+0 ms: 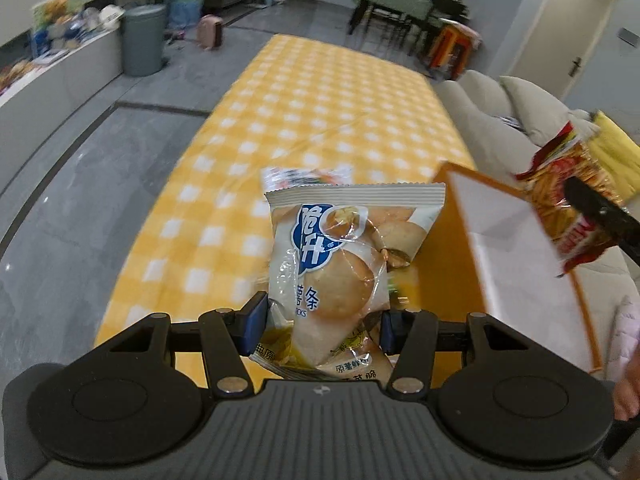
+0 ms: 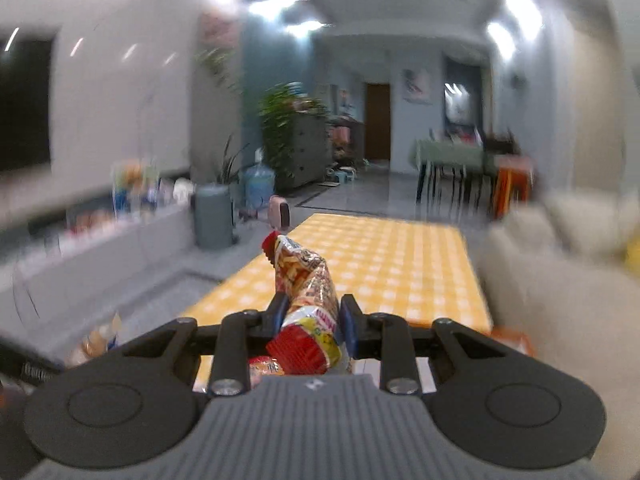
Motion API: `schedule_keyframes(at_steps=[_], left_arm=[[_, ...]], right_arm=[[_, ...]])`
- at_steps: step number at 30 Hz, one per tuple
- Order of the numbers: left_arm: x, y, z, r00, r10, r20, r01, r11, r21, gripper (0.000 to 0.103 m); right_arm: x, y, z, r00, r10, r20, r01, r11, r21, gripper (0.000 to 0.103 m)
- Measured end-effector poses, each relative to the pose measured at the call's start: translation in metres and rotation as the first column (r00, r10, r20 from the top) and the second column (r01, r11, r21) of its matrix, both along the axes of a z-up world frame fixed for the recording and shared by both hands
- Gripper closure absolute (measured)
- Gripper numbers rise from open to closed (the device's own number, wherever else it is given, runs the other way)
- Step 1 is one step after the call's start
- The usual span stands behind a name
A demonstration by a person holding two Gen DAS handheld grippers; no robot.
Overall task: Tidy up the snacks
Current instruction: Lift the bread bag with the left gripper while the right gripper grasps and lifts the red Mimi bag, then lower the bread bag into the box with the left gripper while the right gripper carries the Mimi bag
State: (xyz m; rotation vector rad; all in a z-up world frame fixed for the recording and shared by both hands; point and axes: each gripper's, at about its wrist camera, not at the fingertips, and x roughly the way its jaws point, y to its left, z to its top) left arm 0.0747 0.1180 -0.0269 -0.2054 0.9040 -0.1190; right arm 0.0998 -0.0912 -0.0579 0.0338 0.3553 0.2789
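Note:
My left gripper (image 1: pixel 322 326) is shut on a white snack bag (image 1: pixel 340 256) with a blue logo and pictures of potatoes, held upright above the yellow checked table (image 1: pixel 320 112). Another white packet (image 1: pixel 306 178) lies on the cloth just behind it. My right gripper (image 2: pixel 312 320) is shut on a red and yellow snack bag (image 2: pixel 306 280), crumpled between the blue pads and lifted above the table (image 2: pixel 400 264). In the left wrist view that red bag (image 1: pixel 568 196) hangs at the right with a black finger (image 1: pixel 600 212) across it, over an orange-rimmed box (image 1: pixel 516 256).
A beige sofa (image 1: pixel 500 120) runs along the table's right side, with a yellow cushion (image 1: pixel 616 152) on it. A grey bin (image 1: pixel 142 40) and a low white cabinet (image 1: pixel 60 76) stand to the left. A dining table with chairs (image 1: pixel 400 8) is at the back. A hand (image 1: pixel 628 392) shows at the right edge.

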Motion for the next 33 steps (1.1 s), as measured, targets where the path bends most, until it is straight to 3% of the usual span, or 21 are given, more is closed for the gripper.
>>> schedule_keyframes(at_steps=[4, 7, 12, 15, 18, 19, 23, 26, 28, 33], left_arm=[[0.002, -0.045, 0.016, 0.997, -0.075, -0.01, 0.075, 0.997, -0.008, 0.042], [0.009, -0.083, 0.018, 0.99, -0.142, -0.026, 0.141, 0.99, -0.031, 0.042], [0.021, -0.147, 0.004, 0.971, -0.227, -0.068, 0.228, 0.974, -0.003, 0.042], [0.024, -0.183, -0.012, 0.964, -0.243, -0.107, 0.252, 0.964, 0.086, 0.042], [0.021, -0.209, -0.021, 0.963, -0.259, -0.075, 0.269, 0.928, 0.259, 0.042], [0.023, -0.215, -0.024, 0.966, -0.248, -0.072, 0.258, 0.924, 0.284, 0.041], [0.032, -0.222, -0.027, 0.978, -0.202, -0.059, 0.21, 0.934, 0.288, 0.042], [0.034, -0.22, -0.022, 0.974, -0.219, -0.064, 0.228, 0.956, 0.185, 0.042], [0.036, -0.224, -0.021, 0.965, -0.246, -0.095, 0.257, 0.955, 0.146, 0.042], [0.034, -0.239, -0.043, 0.968, -0.212, -0.135, 0.241, 0.938, 0.251, 0.039]], right_arm=[[0.005, -0.064, -0.007, 0.997, -0.034, -0.07, 0.05, 0.971, 0.233, 0.077], [0.006, -0.099, -0.012, 0.987, -0.072, -0.145, 0.115, 0.942, 0.317, 0.077], [-0.001, -0.132, -0.025, 0.969, -0.143, -0.202, 0.209, 0.911, 0.355, 0.077], [-0.008, -0.15, -0.032, 0.957, -0.182, -0.224, 0.257, 0.892, 0.372, 0.077], [-0.013, -0.157, -0.03, 0.953, -0.224, -0.205, 0.277, 0.917, 0.286, 0.076], [-0.015, -0.162, -0.03, 0.954, -0.224, -0.201, 0.275, 0.921, 0.278, 0.076], [-0.011, -0.178, -0.039, 0.946, -0.221, -0.236, 0.29, 0.902, 0.319, 0.076], [-0.009, -0.182, -0.041, 0.939, -0.234, -0.252, 0.308, 0.897, 0.318, 0.076], [-0.005, -0.182, -0.041, 0.941, -0.229, -0.25, 0.305, 0.893, 0.33, 0.076], [-0.014, -0.182, -0.041, 0.936, -0.257, -0.241, 0.328, 0.884, 0.332, 0.076]])
